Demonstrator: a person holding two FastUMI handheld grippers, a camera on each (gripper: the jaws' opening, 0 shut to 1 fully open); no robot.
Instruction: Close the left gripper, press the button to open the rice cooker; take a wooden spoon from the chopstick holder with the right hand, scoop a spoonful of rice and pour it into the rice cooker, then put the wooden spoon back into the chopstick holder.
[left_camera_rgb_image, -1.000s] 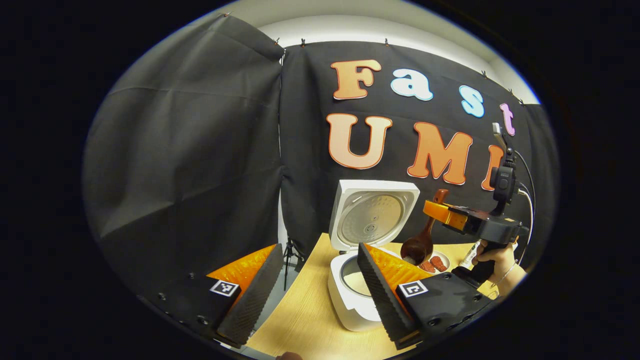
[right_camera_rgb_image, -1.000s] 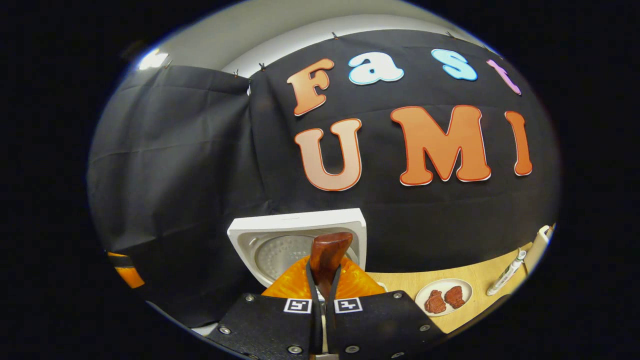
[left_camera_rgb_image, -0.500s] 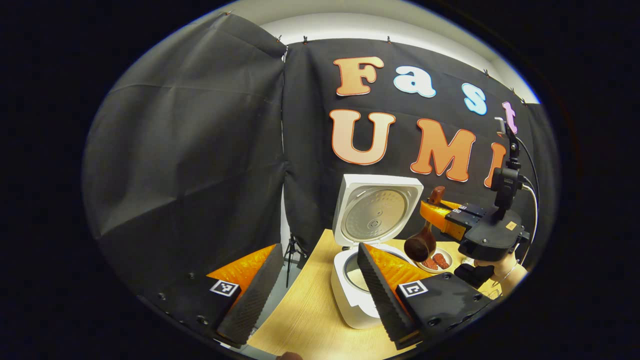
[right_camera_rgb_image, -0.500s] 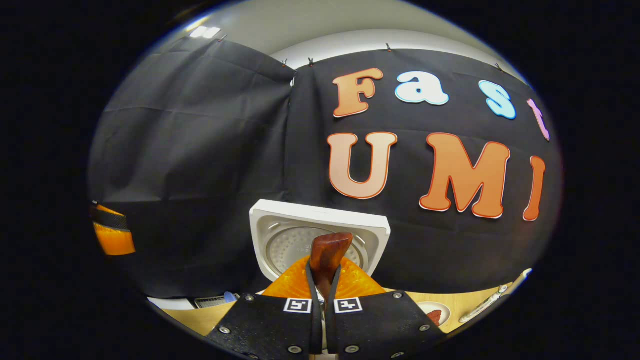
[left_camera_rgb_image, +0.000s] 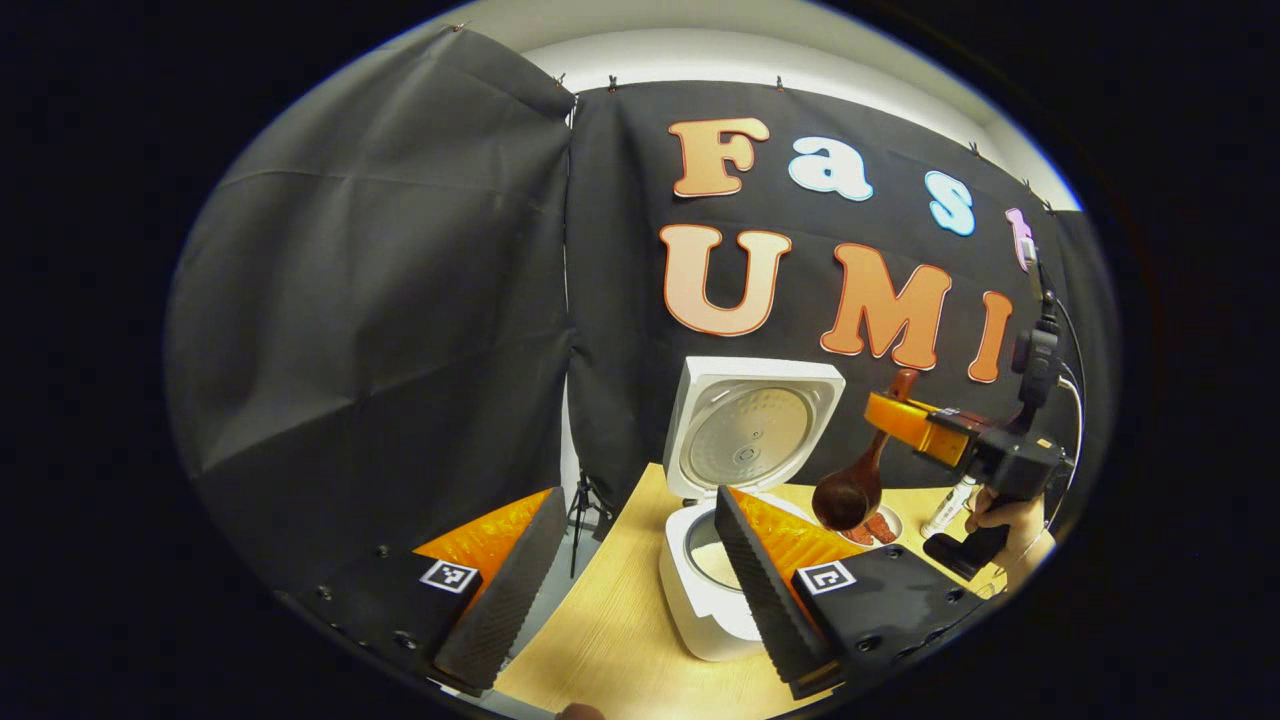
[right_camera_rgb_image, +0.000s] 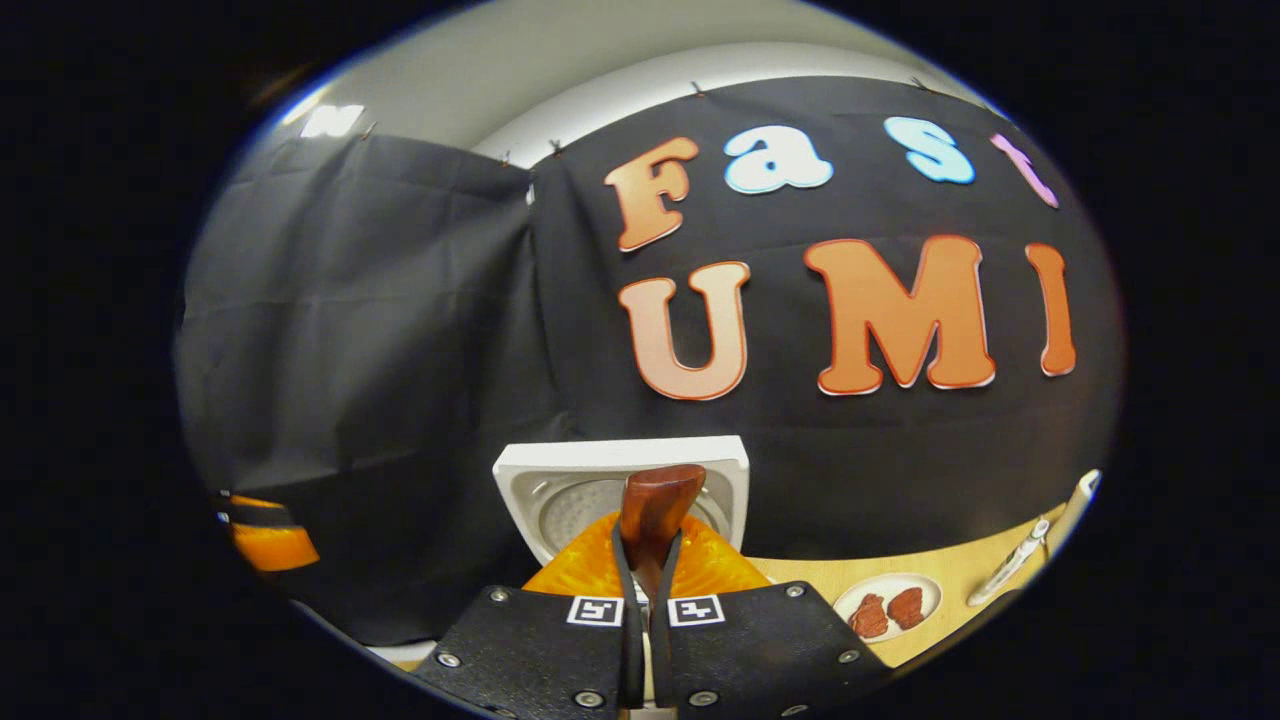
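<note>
Wooden spoon (left_camera_rgb_image: 858, 475), dark glossy bowl hanging down, pinched in right tongs (right_camera_rgb_image: 648, 560); left tongs (left_camera_rgb_image: 630, 560) spread

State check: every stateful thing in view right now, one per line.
rice cooker: lid up, open, something white in the pot
wooden spoon: held in the air, bowl hanging down, to the right of the cooker
right gripper: shut on the spoon handle
left gripper: open, holding nothing
plate: on the table, two reddish pieces on it
</note>
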